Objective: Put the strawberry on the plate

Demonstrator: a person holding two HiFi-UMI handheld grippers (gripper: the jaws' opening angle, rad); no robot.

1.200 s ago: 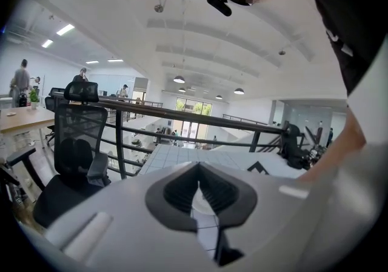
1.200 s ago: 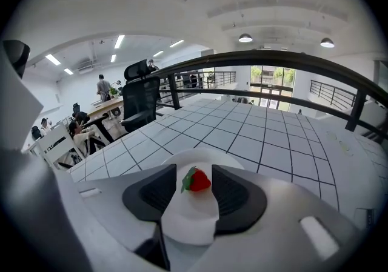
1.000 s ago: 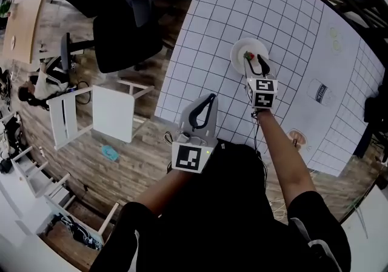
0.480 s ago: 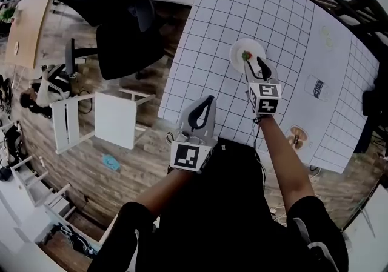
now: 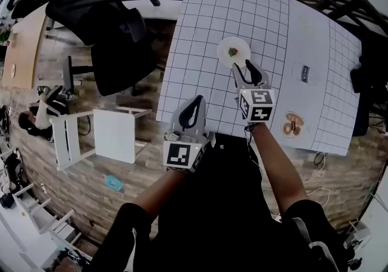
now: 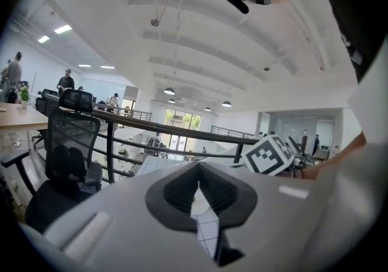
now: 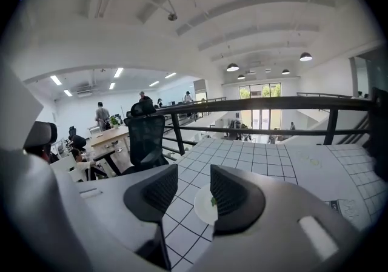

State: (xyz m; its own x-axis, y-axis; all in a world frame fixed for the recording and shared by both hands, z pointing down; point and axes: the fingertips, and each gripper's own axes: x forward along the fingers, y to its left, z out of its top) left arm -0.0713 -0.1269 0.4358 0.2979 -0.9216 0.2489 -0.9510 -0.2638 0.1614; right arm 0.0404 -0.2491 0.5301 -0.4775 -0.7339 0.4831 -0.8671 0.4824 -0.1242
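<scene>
Already the strawberry [image 5: 232,51] lies on the plate [image 5: 224,48], so the right gripper [image 5: 245,66] closes its wide jaws on nothing; the left gripper [image 5: 197,100] waits, jaws together

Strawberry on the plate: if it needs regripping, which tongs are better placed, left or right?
Right. The right tongs sit just short of the plate holding the strawberry, aimed at it, jaws apart, closing slightly, nothing between them. The left tongs are shut, farther back.
</scene>
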